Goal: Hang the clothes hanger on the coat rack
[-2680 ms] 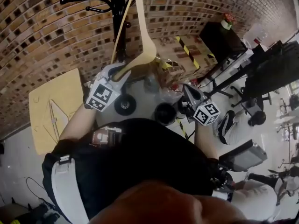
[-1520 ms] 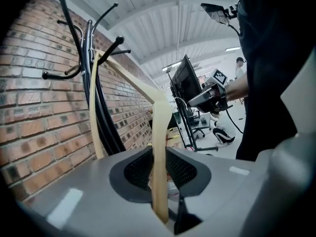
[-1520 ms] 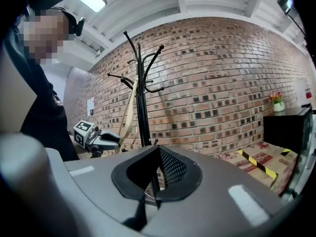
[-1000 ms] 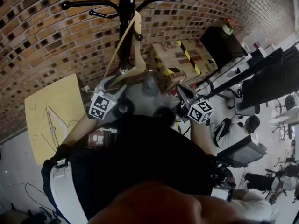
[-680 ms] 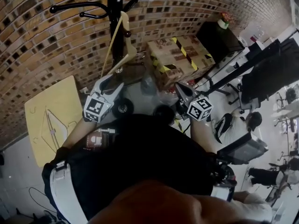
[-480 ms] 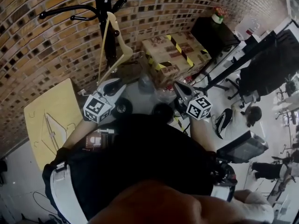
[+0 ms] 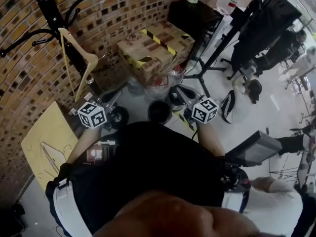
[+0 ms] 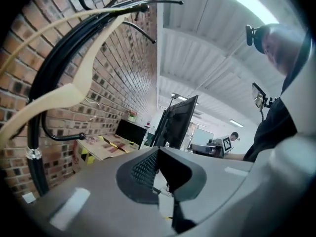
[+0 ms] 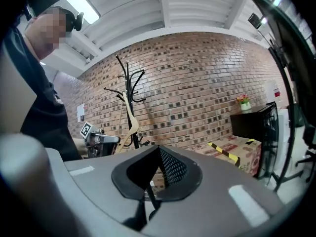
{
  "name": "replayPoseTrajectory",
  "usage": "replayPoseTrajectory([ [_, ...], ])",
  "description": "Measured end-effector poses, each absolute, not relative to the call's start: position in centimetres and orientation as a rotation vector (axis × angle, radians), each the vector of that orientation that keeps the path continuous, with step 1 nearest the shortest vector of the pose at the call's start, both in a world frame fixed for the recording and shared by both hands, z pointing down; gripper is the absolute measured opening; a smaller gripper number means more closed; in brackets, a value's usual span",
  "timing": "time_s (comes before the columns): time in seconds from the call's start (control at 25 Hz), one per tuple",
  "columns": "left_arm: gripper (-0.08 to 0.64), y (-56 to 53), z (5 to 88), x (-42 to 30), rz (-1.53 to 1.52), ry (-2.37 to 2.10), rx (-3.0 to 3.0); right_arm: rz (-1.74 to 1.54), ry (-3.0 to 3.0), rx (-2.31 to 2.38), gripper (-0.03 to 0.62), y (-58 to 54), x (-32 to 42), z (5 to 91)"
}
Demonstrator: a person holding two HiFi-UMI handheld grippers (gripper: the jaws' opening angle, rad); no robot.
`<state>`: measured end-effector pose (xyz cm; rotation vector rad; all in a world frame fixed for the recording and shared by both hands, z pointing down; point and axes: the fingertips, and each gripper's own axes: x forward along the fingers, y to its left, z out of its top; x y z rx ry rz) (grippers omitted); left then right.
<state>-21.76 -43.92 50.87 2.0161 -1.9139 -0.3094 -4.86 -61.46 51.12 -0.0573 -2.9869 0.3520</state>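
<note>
The pale wooden clothes hanger (image 7: 83,59) hangs from a hook of the black metal coat rack (image 7: 51,10) by the brick wall (image 7: 116,4), and neither tool touches it. The left gripper (image 8: 158,168), near the hanger, has its jaws closed on nothing. The right gripper (image 9: 157,174) is likewise closed and empty.

The head camera is looking steeply down past the person's chest onto the left gripper (image 7: 117,92) and right gripper (image 7: 177,89), with the coat rack (image 7: 52,11) at upper left. The left gripper's camera is looking level along the brick wall (image 8: 126,78), close beside the rack, while the right gripper's camera is facing that wall from farther back. All three are sharing the rack, the wall and a tape-striped box (image 9: 232,147).
</note>
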Motion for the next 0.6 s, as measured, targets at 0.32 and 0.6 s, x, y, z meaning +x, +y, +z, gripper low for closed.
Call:
replayPoseTrajectory([
  [0.32, 0.002, -48.8, 51.6, -14.9, -0.250, -1.759, 2.115, 0.433, -2.976, 0.091, 0.014, -63.5, 2.9, 53.5],
  [0.6, 0.002, -49.6, 52.1, -11.8, -0.202, -1.683, 2.152, 0.491, -2.964, 0.166, 0.014, -63.4, 5.9, 54.5],
])
